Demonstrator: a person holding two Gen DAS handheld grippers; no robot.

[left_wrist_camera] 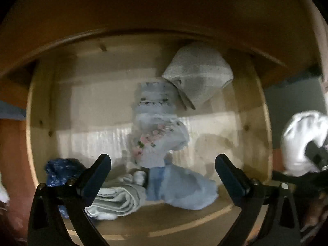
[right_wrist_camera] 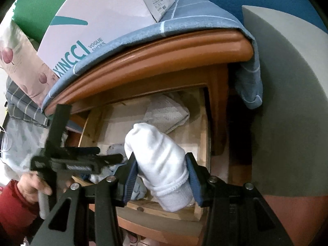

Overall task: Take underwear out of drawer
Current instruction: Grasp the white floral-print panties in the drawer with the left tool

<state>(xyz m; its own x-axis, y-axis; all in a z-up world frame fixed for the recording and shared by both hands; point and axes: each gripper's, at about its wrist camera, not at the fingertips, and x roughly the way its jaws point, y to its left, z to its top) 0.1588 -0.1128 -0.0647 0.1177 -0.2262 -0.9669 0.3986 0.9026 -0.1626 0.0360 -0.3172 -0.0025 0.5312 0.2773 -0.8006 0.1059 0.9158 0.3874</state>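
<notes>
The open wooden drawer (left_wrist_camera: 45,106) holds several folded garments: a grey one (left_wrist_camera: 198,75) at the back, floral light-blue ones (left_wrist_camera: 157,139) in the middle, a plain blue one (left_wrist_camera: 180,186) and a pale rolled one (left_wrist_camera: 119,201) near the front, and a dark blue one (left_wrist_camera: 59,172) at the front left. My left gripper (left_wrist_camera: 163,164) is open above the front of the drawer, holding nothing. My right gripper (right_wrist_camera: 162,176) is shut on a rolled white underwear (right_wrist_camera: 160,162), held above the drawer (right_wrist_camera: 203,135). It also shows at the right edge of the left wrist view (left_wrist_camera: 301,141).
The drawer belongs to a brown nightstand (right_wrist_camera: 164,53) covered by a blue cloth (right_wrist_camera: 194,14) with a white shoe box (right_wrist_camera: 98,16) on top. A grey wall (right_wrist_camera: 287,112) stands to the right. Bedding (right_wrist_camera: 20,123) lies to the left.
</notes>
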